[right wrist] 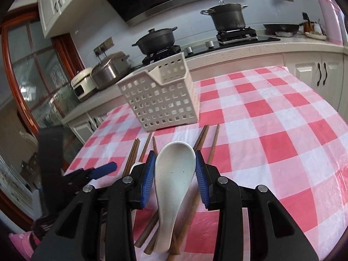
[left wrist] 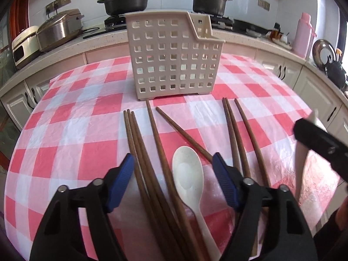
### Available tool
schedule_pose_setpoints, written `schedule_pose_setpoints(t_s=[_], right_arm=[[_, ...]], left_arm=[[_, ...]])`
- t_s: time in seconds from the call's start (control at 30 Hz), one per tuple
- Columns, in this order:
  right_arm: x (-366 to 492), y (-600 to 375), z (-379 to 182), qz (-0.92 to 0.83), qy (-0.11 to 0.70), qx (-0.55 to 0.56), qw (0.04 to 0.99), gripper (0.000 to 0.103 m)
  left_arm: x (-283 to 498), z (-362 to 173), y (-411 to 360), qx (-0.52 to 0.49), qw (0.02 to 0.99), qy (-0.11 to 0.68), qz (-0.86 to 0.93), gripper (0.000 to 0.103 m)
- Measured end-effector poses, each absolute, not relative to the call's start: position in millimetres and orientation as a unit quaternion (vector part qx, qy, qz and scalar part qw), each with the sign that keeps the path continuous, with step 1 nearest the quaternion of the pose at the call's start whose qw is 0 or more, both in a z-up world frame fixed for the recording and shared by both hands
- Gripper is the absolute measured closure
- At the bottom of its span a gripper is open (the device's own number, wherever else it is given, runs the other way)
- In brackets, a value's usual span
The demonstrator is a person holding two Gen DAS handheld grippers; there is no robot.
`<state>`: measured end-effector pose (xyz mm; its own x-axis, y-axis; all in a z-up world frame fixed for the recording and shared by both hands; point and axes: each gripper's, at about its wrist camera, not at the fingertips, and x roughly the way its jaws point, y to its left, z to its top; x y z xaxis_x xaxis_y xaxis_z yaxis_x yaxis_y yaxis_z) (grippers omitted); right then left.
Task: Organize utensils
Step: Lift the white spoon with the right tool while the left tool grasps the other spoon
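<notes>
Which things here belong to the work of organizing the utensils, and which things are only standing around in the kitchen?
Belong to the job:
- white holder basket
- wooden chopsticks
- white spoon on the table
- speckled spoon in the right hand-held gripper

Just standing around:
- two black pots
- rice cooker
- pink flask
- frying pan

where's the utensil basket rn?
The white perforated basket stands upright on the checked tablecloth, centre of the left wrist view, just beyond the far tips of the chopsticks, with the stove counter behind it.

Two spoons [left wrist: 189, 180], about eight chopsticks [left wrist: 139, 143], one caddy [left wrist: 171, 61]
</notes>
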<state>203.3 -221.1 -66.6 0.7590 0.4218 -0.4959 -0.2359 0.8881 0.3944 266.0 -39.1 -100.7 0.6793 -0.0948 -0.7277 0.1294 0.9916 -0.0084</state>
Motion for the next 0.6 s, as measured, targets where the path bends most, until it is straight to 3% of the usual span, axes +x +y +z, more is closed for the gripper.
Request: schedule_pose_setpoints(t_s=[0.17, 0.33, 0.57, 0.6], right_arm=[[201, -223, -72, 0.187, 0.301, 0.161, 0.921, 0.068], [199, -220, -72, 0.193, 0.300, 0.159, 0.920, 0.068], [199, -218, -73, 0.190, 0.303, 0.158, 0.920, 0.068], [199, -217, -73, 0.190, 0.304, 0.156, 0.921, 0.068]], left_arm=[[272, -108, -48, 0.037, 0.909, 0.411, -0.052, 0.044], [275, -114, -57, 0.050, 0.904, 0.421, -0.055, 0.064], [268, -107, -48, 0.027, 0.911, 0.404, -0.078, 0.082], [267, -106, -47, 0.025, 0.912, 0.402, -0.080, 0.089]])
